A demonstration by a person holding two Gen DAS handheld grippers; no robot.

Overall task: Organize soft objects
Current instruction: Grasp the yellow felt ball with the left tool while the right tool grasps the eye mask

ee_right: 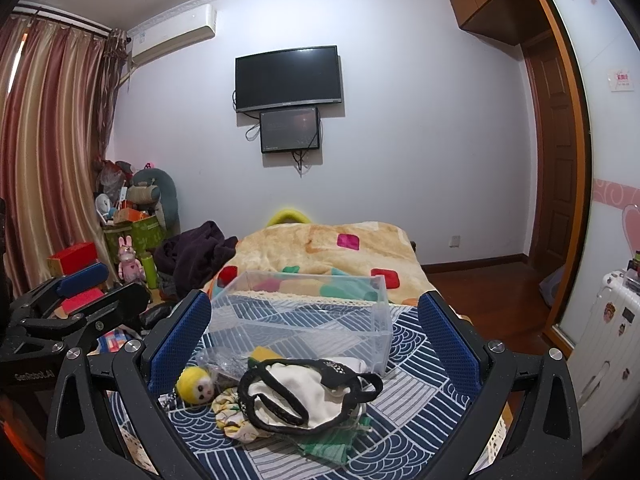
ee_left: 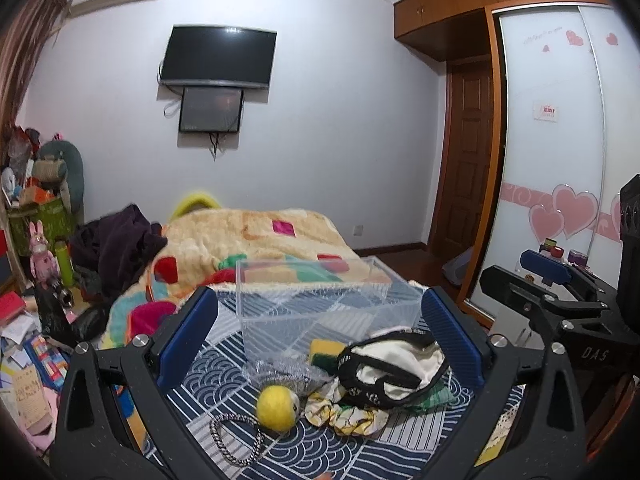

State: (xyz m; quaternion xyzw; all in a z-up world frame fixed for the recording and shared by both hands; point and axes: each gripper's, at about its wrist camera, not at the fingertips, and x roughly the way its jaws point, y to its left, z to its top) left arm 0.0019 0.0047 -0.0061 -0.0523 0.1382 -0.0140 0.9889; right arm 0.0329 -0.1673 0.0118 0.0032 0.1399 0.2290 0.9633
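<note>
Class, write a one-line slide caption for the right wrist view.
Open right gripper faces a black-and-white pouch, yellow doll head and empty clear box on the bed.

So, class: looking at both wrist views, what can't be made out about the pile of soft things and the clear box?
- Green cloth: mostly under the white-and-black fabric, both views.
- Sponge: half hidden behind the fabric and clear box.
- Yellow toy: face turned away in the left wrist view.
- Silvery bag: contents blurred.

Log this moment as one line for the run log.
left gripper: open, empty | right gripper: open, empty | clear plastic box: empty | yellow felt ball doll, black-trimmed white cloth: unsorted beside box
</note>
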